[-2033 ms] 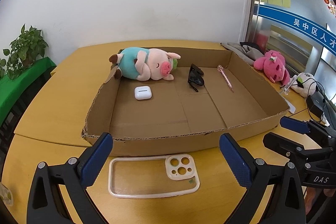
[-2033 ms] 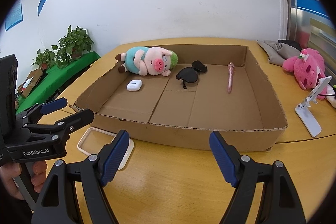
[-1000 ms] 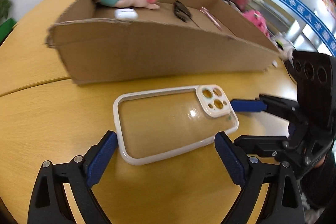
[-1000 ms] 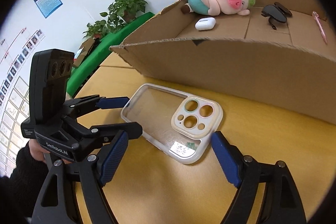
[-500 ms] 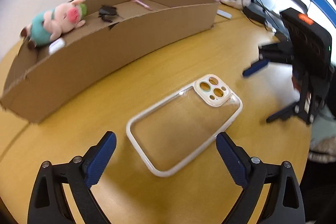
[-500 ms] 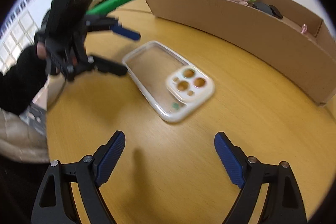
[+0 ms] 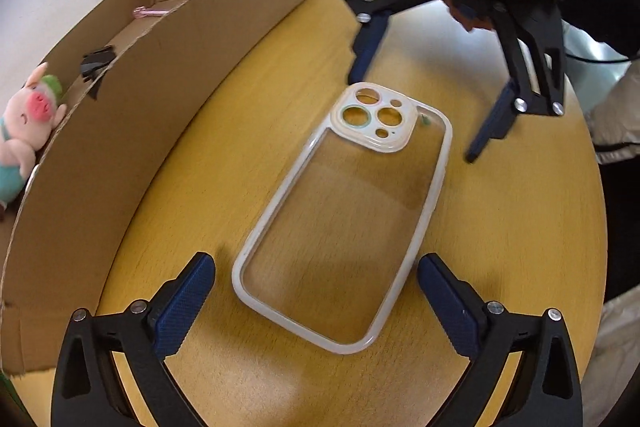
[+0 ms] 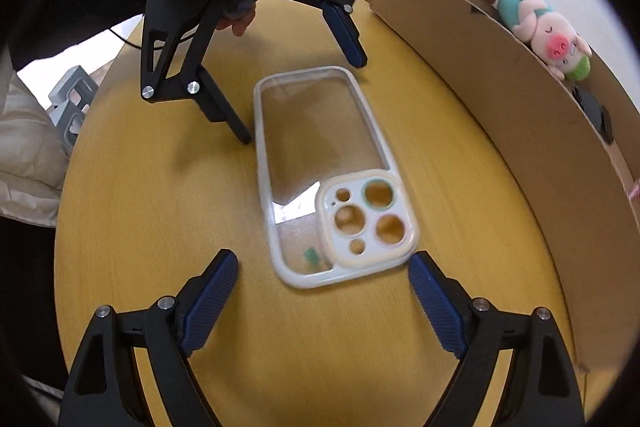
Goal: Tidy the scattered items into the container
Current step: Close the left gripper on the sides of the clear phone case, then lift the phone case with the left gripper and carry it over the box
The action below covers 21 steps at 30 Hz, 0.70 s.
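Clear phone case (image 7: pixel 344 223) with off-white rim and raised cream camera block, lying flat, open side down, on the wooden table (image 7: pixel 500 227), just beside the outer wall of the cardboard box (image 7: pixel 132 131). Inside the box: plush pig (image 8: pixel 548 35), black sunglasses (image 8: pixel 596 115), pink pen (image 7: pixel 150 12).

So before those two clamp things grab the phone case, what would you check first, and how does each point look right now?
1. Left gripper jaws open: ok, they have just been opening.
2. Right gripper jaws open: ok, nothing between them.
3. Phone case lying flat on the table: ok.
4. Case straddled end to end by both grippers: ok.
5. Pads touching the case: not yet.
6. Free space in the cardboard box: cannot tell from here.
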{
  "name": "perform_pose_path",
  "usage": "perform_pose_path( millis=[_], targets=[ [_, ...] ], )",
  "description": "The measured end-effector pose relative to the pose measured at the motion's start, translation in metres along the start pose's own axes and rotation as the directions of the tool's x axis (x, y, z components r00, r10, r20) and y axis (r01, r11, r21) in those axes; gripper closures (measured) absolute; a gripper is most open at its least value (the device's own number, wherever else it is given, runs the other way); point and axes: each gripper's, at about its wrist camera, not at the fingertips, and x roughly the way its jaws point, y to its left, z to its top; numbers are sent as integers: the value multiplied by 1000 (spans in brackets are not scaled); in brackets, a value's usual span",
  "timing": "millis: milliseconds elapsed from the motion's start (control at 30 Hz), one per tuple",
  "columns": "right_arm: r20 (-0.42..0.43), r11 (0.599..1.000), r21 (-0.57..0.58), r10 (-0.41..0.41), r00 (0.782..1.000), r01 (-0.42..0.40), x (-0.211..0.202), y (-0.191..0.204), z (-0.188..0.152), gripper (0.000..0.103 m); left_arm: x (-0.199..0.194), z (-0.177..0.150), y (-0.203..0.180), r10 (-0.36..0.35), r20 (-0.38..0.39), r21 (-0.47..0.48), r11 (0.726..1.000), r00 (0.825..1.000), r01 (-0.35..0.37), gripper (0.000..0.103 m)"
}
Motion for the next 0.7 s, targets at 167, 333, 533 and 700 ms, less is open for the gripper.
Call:
perform_pose_path(
  millis=[167, 333, 533, 700],
  targets=[
    [8, 1000, -12, 6, 1000, -6, -1, -15, 2, 21, 3, 5, -1, -61, 19, 51, 997, 998, 60, 2],
    [3, 999, -7, 43, 999, -43, -5, -22, 0, 27, -3, 6, 7, -96, 23, 41, 995, 995, 95, 15],
    [9, 999, -21, 40, 999, -40, -25, -27, 4, 27, -29, 18, -3, -28, 85, 95, 995, 996, 20, 16],
    [34, 998, -59, -16, 999, 18, -64, -35, 20, 27, -67, 45, 2, 63, 145, 151, 985, 987, -86, 16]
  ],
)
